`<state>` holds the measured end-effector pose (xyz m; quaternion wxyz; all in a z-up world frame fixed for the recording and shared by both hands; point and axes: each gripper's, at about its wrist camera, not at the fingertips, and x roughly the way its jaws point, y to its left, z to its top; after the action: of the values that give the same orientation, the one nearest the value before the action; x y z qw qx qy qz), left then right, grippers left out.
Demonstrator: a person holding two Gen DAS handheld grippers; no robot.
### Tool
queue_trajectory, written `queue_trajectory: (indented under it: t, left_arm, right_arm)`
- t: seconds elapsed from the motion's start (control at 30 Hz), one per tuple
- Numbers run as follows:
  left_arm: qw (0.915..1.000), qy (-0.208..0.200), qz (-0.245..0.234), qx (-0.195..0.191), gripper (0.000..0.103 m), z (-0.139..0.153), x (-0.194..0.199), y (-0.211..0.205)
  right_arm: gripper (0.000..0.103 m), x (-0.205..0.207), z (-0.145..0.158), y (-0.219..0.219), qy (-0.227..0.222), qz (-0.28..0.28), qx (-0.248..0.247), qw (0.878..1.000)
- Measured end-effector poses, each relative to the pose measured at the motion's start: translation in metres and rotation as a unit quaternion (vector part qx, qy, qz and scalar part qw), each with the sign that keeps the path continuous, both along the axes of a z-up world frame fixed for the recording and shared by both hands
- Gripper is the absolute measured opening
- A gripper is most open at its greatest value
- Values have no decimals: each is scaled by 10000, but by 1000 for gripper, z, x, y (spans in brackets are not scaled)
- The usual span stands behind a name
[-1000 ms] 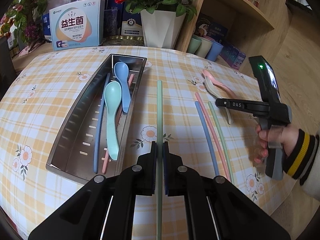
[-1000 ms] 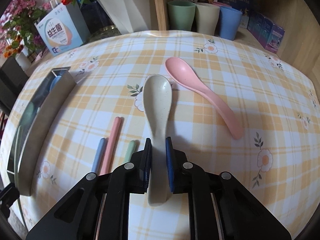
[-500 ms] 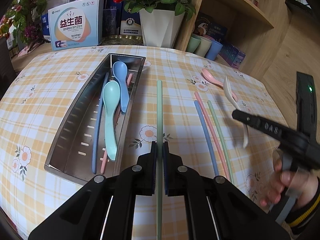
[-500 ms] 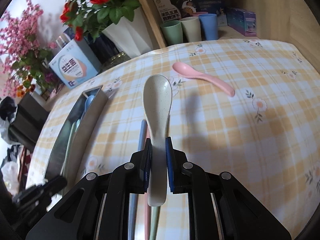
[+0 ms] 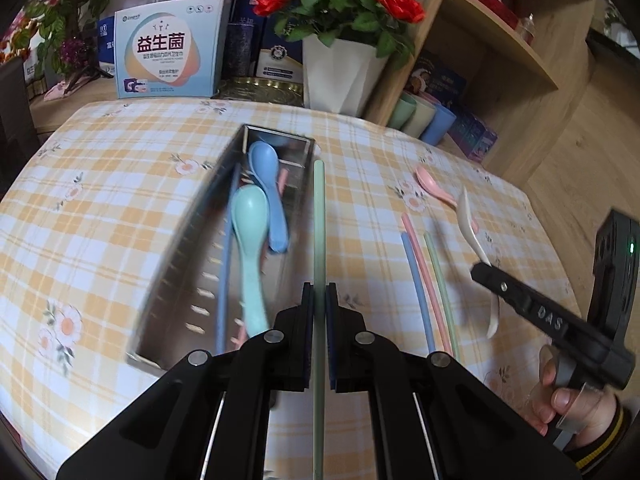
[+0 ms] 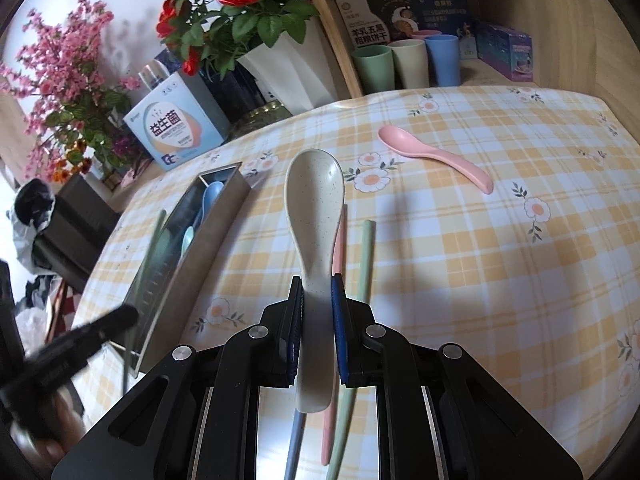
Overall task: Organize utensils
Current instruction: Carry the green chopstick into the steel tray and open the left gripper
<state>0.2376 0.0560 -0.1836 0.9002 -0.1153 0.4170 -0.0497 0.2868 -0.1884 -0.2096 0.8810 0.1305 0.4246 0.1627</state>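
Note:
My left gripper (image 5: 319,294) is shut on a green chopstick (image 5: 319,216), held just right of the steel utensil tray (image 5: 192,256). The tray holds a teal spoon (image 5: 250,240), a blue spoon (image 5: 269,188), a blue chopstick and a pink chopstick. My right gripper (image 6: 316,288) is shut on a beige spoon (image 6: 315,208), held above the table; it also shows in the left wrist view (image 5: 474,240). Blue, pink and green chopsticks (image 5: 426,280) lie on the cloth beneath it. A pink spoon (image 6: 432,156) lies further back.
A white flower vase (image 5: 340,72), a boxed product (image 5: 168,48) and other boxes stand behind the table. Cups (image 6: 408,62) sit on a wooden shelf at the back right. The left gripper shows blurred at the lower left of the right wrist view (image 6: 68,348).
My right gripper lifted the beige spoon off the table and carried it left, over the three loose chopsticks. My left gripper shifted left, bringing its green chopstick close to the tray's right wall.

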Motion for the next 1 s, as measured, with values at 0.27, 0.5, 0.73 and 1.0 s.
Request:
queue_trajectory:
  t: [0.27,0.5,0.73,1.0]
  left_arm:
    - [9986,294,39,435,6,5,38,38]
    - [9943,663,10,834,6,-11,66,44]
    - [9903,816,-139,1120,6,-23,83,35]
    - [9846,978,-94,1450,6,-34,102,36]
  right_arm:
    - [14,-2,0,-8,-24,-137,178,9997]
    - [14,-2,-4,-22,42,-309,268,9992]
    - [14,-2,-11,-27,156,-374,332,9986]
    - [14,-3,-11,-27,162,-370,364,9985]
